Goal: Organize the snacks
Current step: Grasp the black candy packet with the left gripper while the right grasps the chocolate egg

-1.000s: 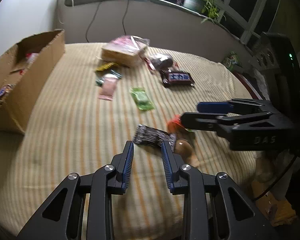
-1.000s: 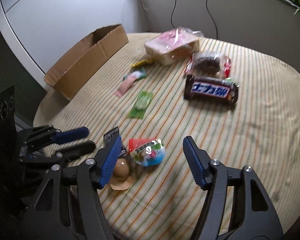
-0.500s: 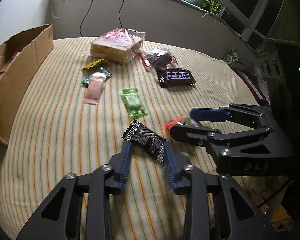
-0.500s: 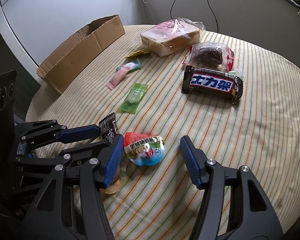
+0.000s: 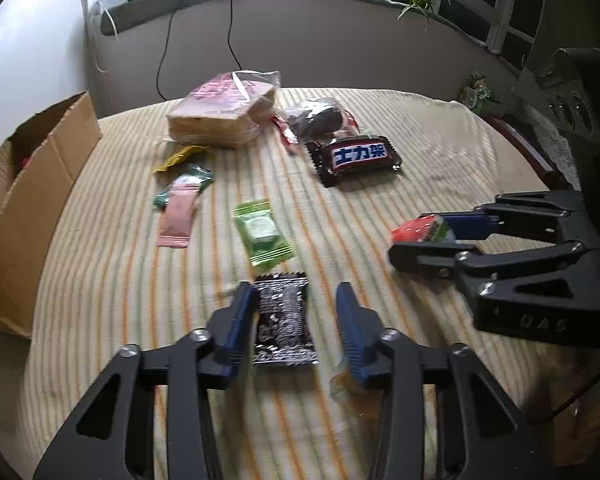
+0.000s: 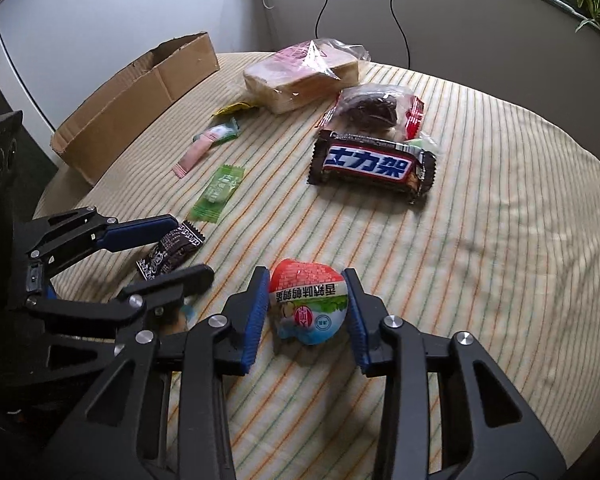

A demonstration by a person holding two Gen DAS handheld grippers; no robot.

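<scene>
Closing in now: since a moment ago the right gripper (image 6: 307, 310) has drawn its wide jaws in around the round jelly cup (image 6: 309, 305), and they are closing, the blue pads touching both sides of its lid. On the other side, the left gripper (image 5: 290, 322) has slid over the black snack packet (image 5: 283, 320), which earlier lay just ahead of its tips. Its jaws are narrow and closing too, the packet between them; one pad touches the packet's left edge while the other stands apart, so no grip yet. That packet's long axis runs straight away from the gripper, lengthwise between the fingers.

Both snacks sit near the front edge of the striped tablecloth (image 6: 500, 240). Beyond them lies a band of bare cloth, and more on the right side. Further out, a green candy wrapper (image 5: 262, 236) points diagonally, then a pink sachet (image 5: 178, 216), a Snickers-style bar (image 6: 370, 166) lying crosswise, a bagged dark cake (image 6: 374, 110) and bagged bread (image 6: 300, 74). Far left, the cardboard box (image 6: 140, 100) stands open at the table's rim.
</scene>
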